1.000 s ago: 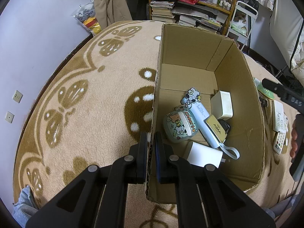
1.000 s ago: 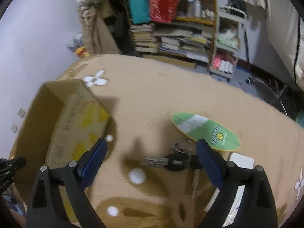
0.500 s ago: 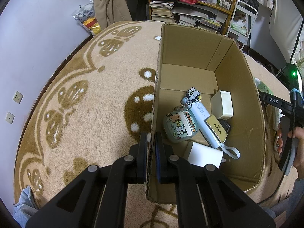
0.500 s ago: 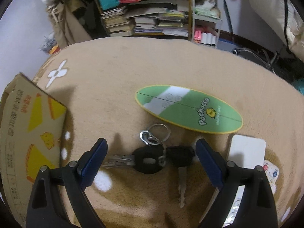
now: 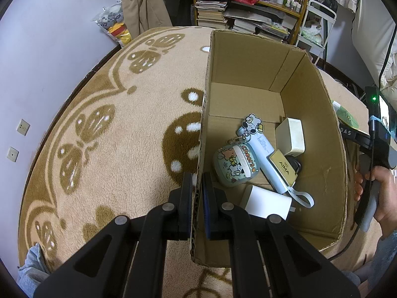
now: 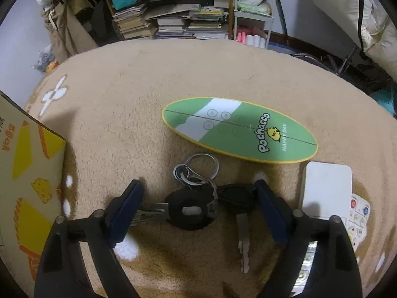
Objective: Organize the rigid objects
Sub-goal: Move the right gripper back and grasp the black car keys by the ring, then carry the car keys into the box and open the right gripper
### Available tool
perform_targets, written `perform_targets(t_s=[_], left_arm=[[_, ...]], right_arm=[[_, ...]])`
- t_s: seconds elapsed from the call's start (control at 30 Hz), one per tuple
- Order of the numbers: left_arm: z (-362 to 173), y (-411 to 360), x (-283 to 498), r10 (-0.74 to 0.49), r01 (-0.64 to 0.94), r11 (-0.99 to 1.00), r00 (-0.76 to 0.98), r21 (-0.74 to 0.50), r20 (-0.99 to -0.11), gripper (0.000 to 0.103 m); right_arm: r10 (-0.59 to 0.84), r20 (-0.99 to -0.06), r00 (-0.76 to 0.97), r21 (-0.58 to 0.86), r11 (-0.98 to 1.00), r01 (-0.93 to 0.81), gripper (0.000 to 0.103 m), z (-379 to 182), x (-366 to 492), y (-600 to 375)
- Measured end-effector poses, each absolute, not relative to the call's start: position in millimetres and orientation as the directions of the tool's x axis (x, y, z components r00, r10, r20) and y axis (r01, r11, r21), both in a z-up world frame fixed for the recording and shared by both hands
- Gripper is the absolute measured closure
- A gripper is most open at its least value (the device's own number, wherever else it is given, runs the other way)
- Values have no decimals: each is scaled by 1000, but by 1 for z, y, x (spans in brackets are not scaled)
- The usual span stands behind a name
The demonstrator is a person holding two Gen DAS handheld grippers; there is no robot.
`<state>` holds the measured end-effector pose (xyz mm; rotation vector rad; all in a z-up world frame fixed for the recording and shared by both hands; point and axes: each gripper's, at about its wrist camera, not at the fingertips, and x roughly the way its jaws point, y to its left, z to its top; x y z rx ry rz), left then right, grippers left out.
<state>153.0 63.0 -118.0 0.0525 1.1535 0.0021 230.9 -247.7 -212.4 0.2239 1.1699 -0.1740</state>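
Cardboard box (image 5: 310, 114) stands open-topped on the tan patterned rug (image 5: 119, 134), and my left gripper (image 5: 197, 186) is pinched tight on its near left wall, one finger outside and one inside. Contents noted, all crowded into the near half of the box floor: a mint cartoon-printed case marked "cheers" (image 5: 235, 165) at 9 o'clock of the group; a pale blue tube with a wrist strap (image 5: 269, 159) lying diagonally beside it, a cartoon dog charm (image 5: 251, 124) at its far end; a cream rectangular box (image 5: 290, 136) at 1 o'clock; a gold tag marked "AIMA" (image 5: 284, 168) lying on the tube; a white block (image 5: 266, 203) at 6 o'clock. The far half of the floor holds none of these.

My right gripper (image 6: 198, 208) has its fingers spread wide and straddles the key bunch (image 6: 198, 203), which lies on the rug outside the box. A green oval "Pochacco" board (image 6: 238, 129) lies at 12 o'clock of the keys, a white flat device (image 6: 326, 191) at 3 o'clock, a remote control (image 6: 357, 216) partly under it.

Against the frame one second ago: the right gripper has closed in until the keys sit between its fingers; the box has slid to the view's left edge. Box contents and left grip are unchanged.
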Motion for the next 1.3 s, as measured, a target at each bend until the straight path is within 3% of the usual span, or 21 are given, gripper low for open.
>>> perform_targets(t_s=[0.2, 0.27, 0.5, 0.6, 1.3], left_arm=[[-119, 63, 154, 29, 27, 999, 404, 43, -914, 95], [-119, 63, 154, 28, 26, 999, 404, 42, -914, 95], [-119, 63, 154, 30, 26, 999, 404, 44, -914, 95], [-120, 63, 153, 28, 27, 999, 403, 42, -915, 95], [-120, 65, 153, 29, 26, 999, 403, 43, -915, 94]], right_arm=[[-40, -938, 344, 53, 965, 258, 20, -209, 236, -242], [-36, -935, 352, 65, 960, 272, 34, -206, 235, -242], [6, -906, 424, 133, 953, 271, 41, -200, 223, -242], [48, -888, 457, 187, 946, 264, 52, -196, 218, -243], [137, -815, 563, 229, 969, 95, 53, -127, 192, -218]])
